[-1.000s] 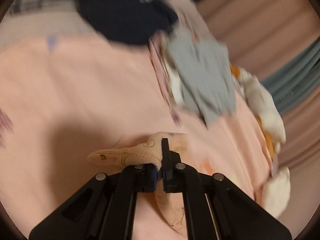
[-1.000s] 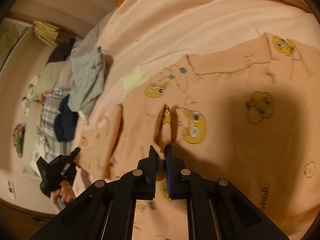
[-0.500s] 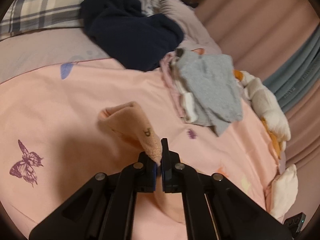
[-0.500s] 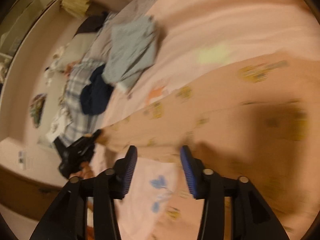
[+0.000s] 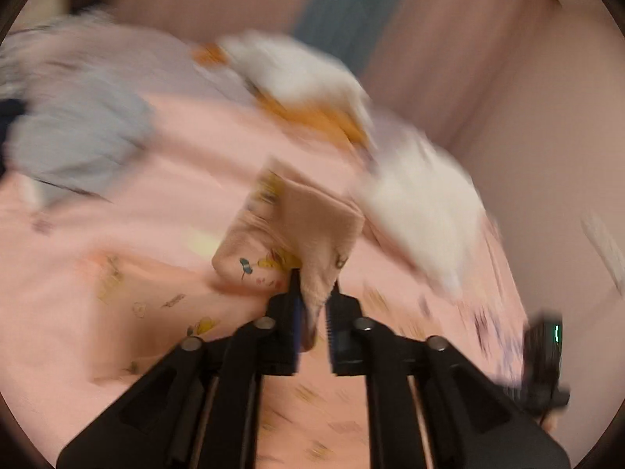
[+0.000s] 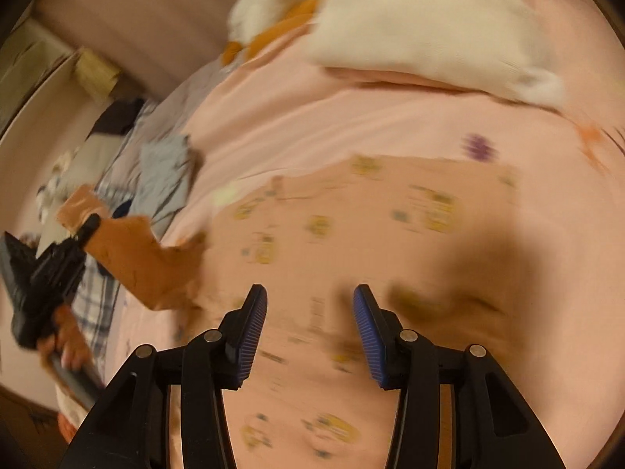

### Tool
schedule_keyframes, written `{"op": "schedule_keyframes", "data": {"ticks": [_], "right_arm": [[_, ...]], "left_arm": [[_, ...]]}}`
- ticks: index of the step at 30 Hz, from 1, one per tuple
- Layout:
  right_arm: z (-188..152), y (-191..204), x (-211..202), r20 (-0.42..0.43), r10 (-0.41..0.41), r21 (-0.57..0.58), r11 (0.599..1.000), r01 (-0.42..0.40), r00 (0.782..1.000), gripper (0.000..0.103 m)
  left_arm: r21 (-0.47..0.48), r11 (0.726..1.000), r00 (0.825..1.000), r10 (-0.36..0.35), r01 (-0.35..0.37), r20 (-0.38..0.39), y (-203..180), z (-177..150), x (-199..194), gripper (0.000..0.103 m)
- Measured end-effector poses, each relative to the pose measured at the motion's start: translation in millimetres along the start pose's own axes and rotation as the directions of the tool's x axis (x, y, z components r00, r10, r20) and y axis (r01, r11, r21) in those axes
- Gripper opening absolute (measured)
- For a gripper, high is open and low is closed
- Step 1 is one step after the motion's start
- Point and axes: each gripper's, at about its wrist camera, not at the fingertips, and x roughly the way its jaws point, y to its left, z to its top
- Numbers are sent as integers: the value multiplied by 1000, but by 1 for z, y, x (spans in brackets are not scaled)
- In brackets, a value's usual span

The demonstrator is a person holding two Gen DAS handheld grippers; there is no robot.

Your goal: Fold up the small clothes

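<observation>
A small peach garment with yellow cartoon prints point(image 6: 371, 234) lies spread on the pink bedsheet point(image 6: 351, 125). My left gripper point(image 5: 314, 297) holds one end of it, a sleeve point(image 5: 308, 226), lifted above the bed; its jaws stand slightly apart with the cloth between them. The view is blurred by motion. In the right wrist view the left gripper point(image 6: 58, 258) shows at the left with the lifted sleeve point(image 6: 133, 258). My right gripper point(image 6: 310, 312) is open and empty just above the garment's body.
A white and orange plush toy point(image 6: 410, 27) lies at the far side of the bed. A grey garment point(image 6: 168, 172) and a dark blue one lie by a plaid pillow point(image 6: 93, 305). Pink curtains point(image 5: 449, 58) hang behind. The right gripper shows at the lower right of the left wrist view point(image 5: 545, 367).
My right gripper let go of the garment and opened wide. My left gripper swung right with the sleeve, carrying it over the garment's body, and its jaws have parted slightly.
</observation>
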Motion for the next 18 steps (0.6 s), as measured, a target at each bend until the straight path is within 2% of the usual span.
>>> {"op": "schedule_keyframes", "data": {"ticks": [1,3,5,6,8,11,14,16,18], "right_arm": [[-1,-9,-4,3,-1,26,1000,1,1000,47],[-4,-26,-10,6,-2,68,998,2,1000,47],[-6,-33,-14,0,-12,73,997,12,1000,47],[-6,-32,-13,0,-25,65,998,25,1000,47],[-5,-26,-10,4,-35,52,998,35,999,47],[-1,-11,2,-8,25,51,998,-25,1000,52],[2,6,22,-38,63,35,998,-61,997,54],[4,21,43,-68,42,-3,999,-42,997,54],[7,33,67,-99,26,-14,1000,-27,995,54]], "left_arm": [[23,1000,999,4,-3,-38,-8,-6,10,23],[76,997,995,14,-7,-95,-18,-18,20,46],[83,996,995,-7,16,-98,-16,-21,14,59],[56,998,997,-10,14,-81,-8,-18,7,65],[-1,1000,999,7,-7,-38,12,-10,-9,70],[-42,996,997,71,-72,-25,38,-4,-26,74],[-75,991,992,110,-114,-59,65,-10,-35,74],[-98,985,986,134,-143,-99,85,-22,-38,74],[-135,978,976,137,-161,-171,105,-40,-38,74]]}}
